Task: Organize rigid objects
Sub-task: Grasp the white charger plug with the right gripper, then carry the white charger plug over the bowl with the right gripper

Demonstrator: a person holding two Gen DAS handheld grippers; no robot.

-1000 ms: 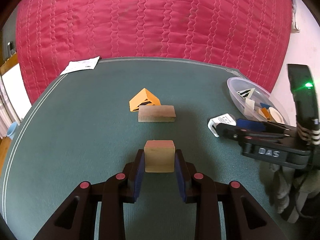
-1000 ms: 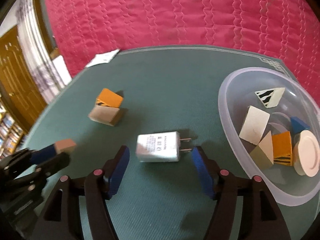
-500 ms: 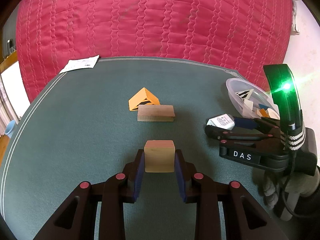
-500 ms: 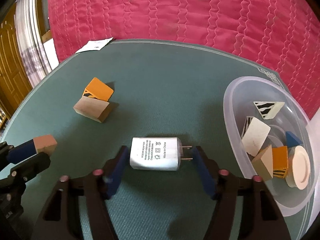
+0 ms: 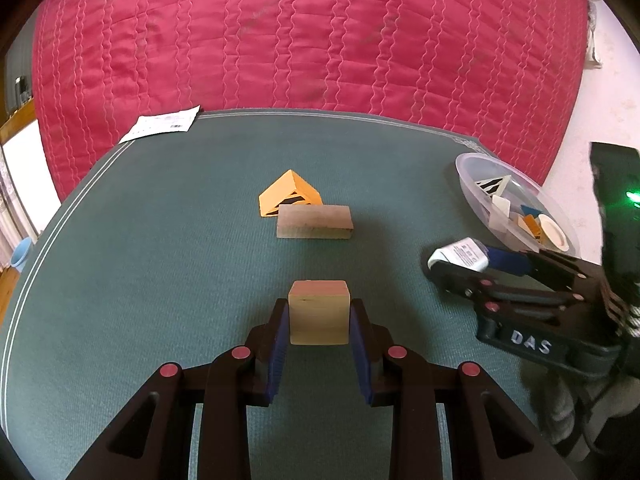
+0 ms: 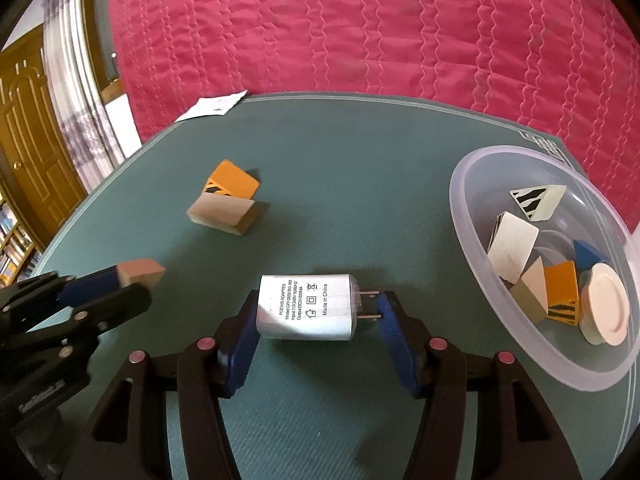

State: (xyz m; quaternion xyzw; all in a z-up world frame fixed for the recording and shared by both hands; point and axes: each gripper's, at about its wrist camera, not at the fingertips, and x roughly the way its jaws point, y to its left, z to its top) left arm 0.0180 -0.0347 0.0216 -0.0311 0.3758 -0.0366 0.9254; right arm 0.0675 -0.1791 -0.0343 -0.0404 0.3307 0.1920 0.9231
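Observation:
My left gripper (image 5: 318,332) is shut on a plain wooden cube (image 5: 318,322), held just over the green mat (image 5: 160,280). My right gripper (image 6: 316,308) is shut on a white power adapter (image 6: 306,306) lying sideways: one blue pad presses its flat end, the other its two prongs. In the left wrist view the adapter (image 5: 460,254) shows at the right gripper's tips, low over the mat. A clear plastic bowl (image 6: 460,216) to the right holds several blocks and a cream disc. An orange striped wedge (image 5: 286,192) and a wooden bar (image 5: 314,222) lie together mid-mat.
A white paper slip (image 5: 162,128) lies at the mat's far left corner. A red quilted bedcover (image 5: 320,40) rises behind the mat. A wooden door (image 6: 28,140) and a curtain stand at the far left in the right wrist view.
The right gripper's fingers have closed from either side of the adapter onto its end and prongs. The left gripper and its cube have stayed put.

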